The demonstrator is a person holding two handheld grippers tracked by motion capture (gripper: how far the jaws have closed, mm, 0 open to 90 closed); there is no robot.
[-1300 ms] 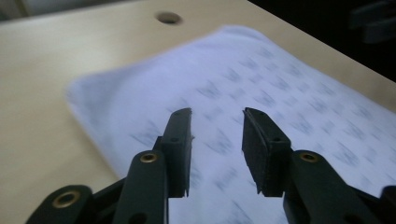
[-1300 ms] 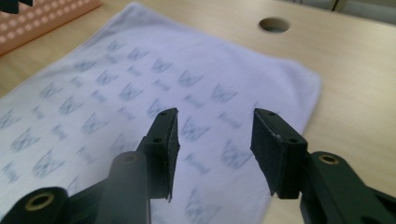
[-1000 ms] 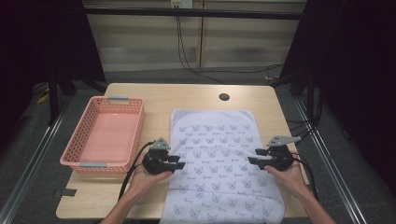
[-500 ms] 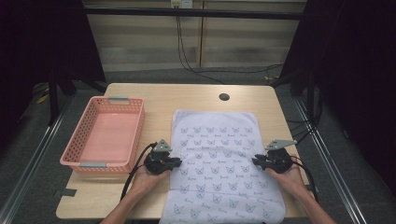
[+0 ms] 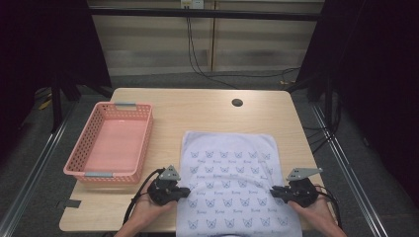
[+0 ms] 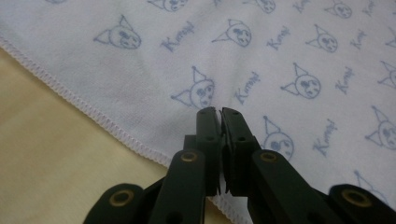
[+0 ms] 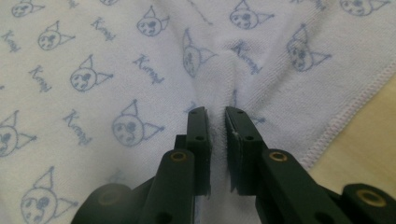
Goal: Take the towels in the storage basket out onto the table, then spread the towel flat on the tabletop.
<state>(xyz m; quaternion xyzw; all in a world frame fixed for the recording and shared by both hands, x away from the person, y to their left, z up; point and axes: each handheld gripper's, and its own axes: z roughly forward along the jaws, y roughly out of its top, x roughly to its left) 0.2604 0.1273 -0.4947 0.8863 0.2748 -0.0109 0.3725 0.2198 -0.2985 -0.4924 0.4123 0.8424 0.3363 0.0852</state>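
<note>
A white towel printed with blue cat faces lies flat on the wooden table, its near end hanging over the front edge. My left gripper lies at the towel's left hem, and its jaws have just been closing. In the left gripper view they meet over the towel just inside the stitched edge, with a thin sliver of cloth between the tips. My right gripper is at the right hem. Its jaws have just been closing and pinch a raised fold of the towel.
An empty pink plastic basket stands on the left part of the table. A round cable hole lies at the back. Bare wood shows behind the towel and beside both hems. Dark curtains and cables lie beyond the far edge.
Both grippers have slid inward and toward the table's near edge, onto the towel's side hems. Their jaws have gone from apart to closed on the cloth.
</note>
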